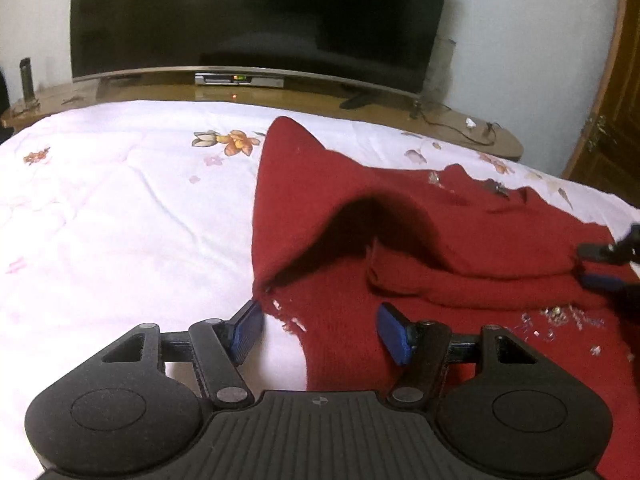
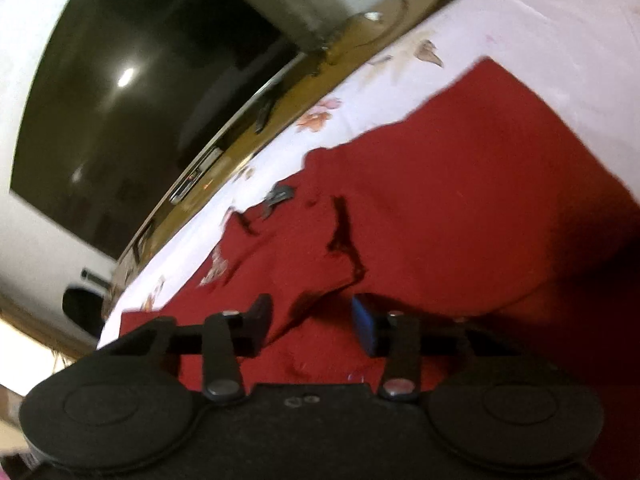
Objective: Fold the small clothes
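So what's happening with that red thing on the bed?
A person is folding a red knitted sweater on a floral bedsheet, using two handheld grippers. The left gripper is open around the sweater's near edge, not yet clamped. The right gripper, also open, hovers over the fabric. A television stands behind.

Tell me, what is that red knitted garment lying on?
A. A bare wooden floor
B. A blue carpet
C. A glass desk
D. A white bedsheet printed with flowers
D: the red garment lies spread on a white bedsheet printed with orange and pink flowers, in front of a dark television.
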Demonstrator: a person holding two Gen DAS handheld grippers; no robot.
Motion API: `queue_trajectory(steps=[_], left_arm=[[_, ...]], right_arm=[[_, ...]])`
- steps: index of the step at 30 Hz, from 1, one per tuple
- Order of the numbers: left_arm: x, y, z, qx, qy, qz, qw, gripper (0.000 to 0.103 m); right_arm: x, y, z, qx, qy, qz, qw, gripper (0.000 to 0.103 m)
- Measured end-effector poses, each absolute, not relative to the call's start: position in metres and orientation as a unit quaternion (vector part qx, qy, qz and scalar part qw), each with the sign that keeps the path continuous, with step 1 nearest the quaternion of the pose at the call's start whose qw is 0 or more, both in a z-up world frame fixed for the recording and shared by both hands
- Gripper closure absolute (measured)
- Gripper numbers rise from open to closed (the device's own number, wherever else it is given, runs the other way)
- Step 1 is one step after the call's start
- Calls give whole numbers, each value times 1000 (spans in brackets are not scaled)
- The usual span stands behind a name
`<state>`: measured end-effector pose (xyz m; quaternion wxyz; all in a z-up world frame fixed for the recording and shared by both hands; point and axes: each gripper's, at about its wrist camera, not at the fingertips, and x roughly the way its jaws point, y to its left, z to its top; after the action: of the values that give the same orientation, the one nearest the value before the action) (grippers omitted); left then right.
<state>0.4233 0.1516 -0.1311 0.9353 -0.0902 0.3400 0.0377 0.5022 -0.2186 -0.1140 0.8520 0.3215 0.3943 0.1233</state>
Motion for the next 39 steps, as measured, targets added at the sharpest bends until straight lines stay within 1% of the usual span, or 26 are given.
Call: queue_trajectory(steps=[3, 5, 6, 7, 10, 13, 14, 16, 18, 20, 24, 27, 30, 35, 36, 37, 38, 39], left_arm=[[423, 155, -134, -95, 335, 30, 937, 39], [423, 159, -132, -103, 334, 30, 936, 39], [420, 161, -131, -105, 333, 31, 937, 39], [419, 163, -130, -107, 329, 37, 937, 40], [420, 168, -133, -106, 331, 34, 937, 40], [422, 165, -133, -87, 333, 32, 939, 40], [423, 164, -134, -84, 332, 32, 939, 44], [423, 165, -134, -80, 331, 35, 940, 54], [422, 169, -134, -88, 330, 36, 939, 67], [422, 172, -134, -92, 329, 37, 939, 70], [425, 166, -133, -70, 331, 38, 940, 71], [426, 164, -133, -66, 330, 42, 941, 71], [428, 164, -133, -69, 328, 47, 941, 71], [432, 160, -131, -70, 325, 46, 942, 71], [431, 161, -130, -78, 320, 48, 943, 83], [429, 165, -130, -94, 311, 48, 945, 90], [426, 168, -129, -111, 300, 51, 946, 93], [422, 171, -128, -124, 282, 57, 950, 93]], right_arm=[[507, -214, -113, 314, 390, 116, 858, 66], [510, -208, -109, 288, 388, 113, 868, 79], [512, -205, -107, 273, 391, 113, 872, 93], [514, -201, -105, 259, 391, 115, 876, 97], [510, -192, -90, 209, 368, 125, 897, 98], [502, -188, -65, 169, 326, 133, 921, 98], [499, -191, -57, 161, 313, 131, 927, 98], [497, -198, -43, 147, 287, 124, 938, 98], [492, -209, -31, 141, 267, 116, 946, 98], [488, -227, -28, 142, 260, 103, 949, 98], [496, -241, -49, 128, 299, 75, 943, 98], [490, -236, -50, 121, 301, 90, 942, 98], [478, -218, -29, 108, 272, 129, 947, 98], [476, -178, 34, 86, 205, 200, 954, 98], [474, -173, 48, 86, 187, 213, 955, 98], [471, -172, 62, 87, 168, 221, 957, 98], [470, -172, 72, 87, 152, 223, 959, 98], [466, -177, 81, 94, 140, 222, 960, 98]])
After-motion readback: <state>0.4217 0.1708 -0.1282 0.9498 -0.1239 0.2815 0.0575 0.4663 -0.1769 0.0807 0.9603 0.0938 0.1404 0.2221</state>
